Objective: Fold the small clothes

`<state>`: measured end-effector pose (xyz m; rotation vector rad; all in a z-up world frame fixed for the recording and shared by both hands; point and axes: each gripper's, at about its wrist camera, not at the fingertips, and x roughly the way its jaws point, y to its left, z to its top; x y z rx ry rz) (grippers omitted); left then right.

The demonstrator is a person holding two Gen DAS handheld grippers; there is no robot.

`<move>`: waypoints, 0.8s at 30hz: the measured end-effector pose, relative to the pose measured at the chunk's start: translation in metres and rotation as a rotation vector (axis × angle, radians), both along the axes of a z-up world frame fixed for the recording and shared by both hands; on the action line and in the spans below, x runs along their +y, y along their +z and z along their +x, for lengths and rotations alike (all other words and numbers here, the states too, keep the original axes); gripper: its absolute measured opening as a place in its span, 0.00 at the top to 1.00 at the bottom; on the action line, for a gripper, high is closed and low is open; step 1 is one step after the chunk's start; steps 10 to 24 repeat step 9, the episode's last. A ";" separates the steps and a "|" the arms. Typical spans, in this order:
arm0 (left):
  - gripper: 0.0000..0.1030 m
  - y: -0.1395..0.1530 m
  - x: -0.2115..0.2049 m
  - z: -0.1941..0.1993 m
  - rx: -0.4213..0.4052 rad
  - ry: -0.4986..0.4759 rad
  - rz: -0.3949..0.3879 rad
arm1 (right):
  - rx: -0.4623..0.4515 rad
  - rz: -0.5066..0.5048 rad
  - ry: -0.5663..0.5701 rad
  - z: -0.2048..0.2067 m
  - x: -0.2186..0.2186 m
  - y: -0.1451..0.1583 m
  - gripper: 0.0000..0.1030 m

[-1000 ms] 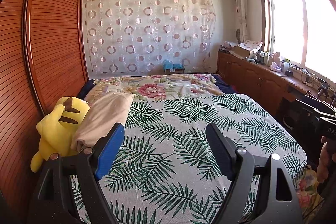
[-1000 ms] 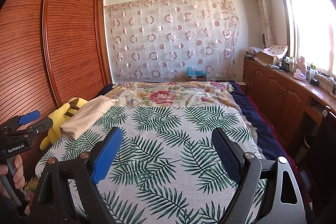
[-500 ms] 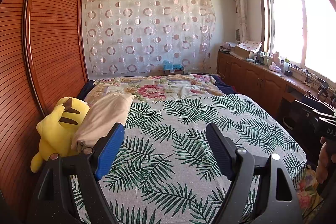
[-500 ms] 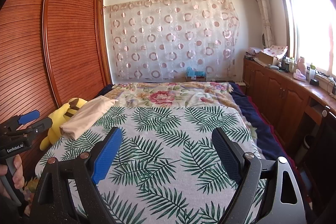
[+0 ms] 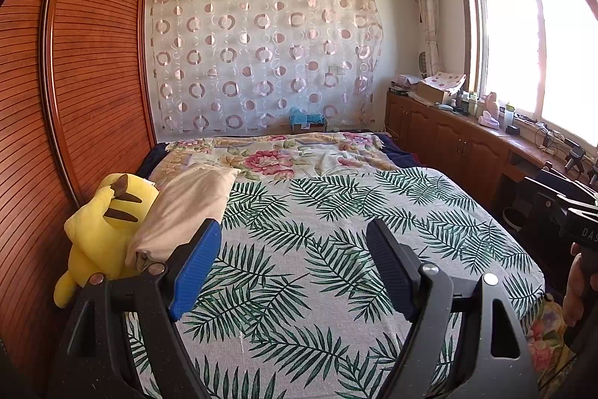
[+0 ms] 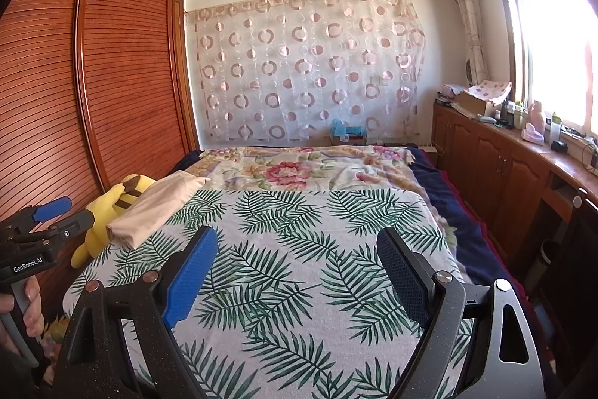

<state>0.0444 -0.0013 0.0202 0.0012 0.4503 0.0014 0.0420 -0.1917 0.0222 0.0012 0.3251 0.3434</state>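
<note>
The bed [image 5: 336, 249] with its palm-leaf cover fills both views. On its left edge lies the folded beige cloth [image 5: 183, 208], long axis running from about 7 to 1 o'clock, touching the yellow plush toy [image 5: 101, 230]. It sits at 10 o'clock from the left gripper [image 5: 291, 260], nearer than the right gripper [image 6: 297, 268]. Both grippers gape wide, holding nothing. No containers hold clothes.
</note>
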 end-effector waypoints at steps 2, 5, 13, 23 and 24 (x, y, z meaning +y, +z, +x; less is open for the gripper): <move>0.22 0.000 0.000 0.000 -0.001 0.000 0.000 | -0.001 0.001 0.000 0.000 -0.001 0.001 0.14; 0.22 -0.001 0.000 0.000 0.000 0.000 -0.001 | -0.001 0.000 0.000 0.000 -0.001 0.000 0.14; 0.22 -0.001 0.000 0.000 0.000 0.000 -0.001 | -0.002 0.001 0.000 0.000 -0.001 0.001 0.14; 0.22 -0.001 0.000 0.000 0.000 0.000 -0.001 | -0.002 0.001 0.000 0.000 -0.001 0.001 0.14; 0.22 -0.001 0.000 0.000 0.000 0.000 -0.001 | -0.002 0.001 0.000 0.000 -0.001 0.001 0.14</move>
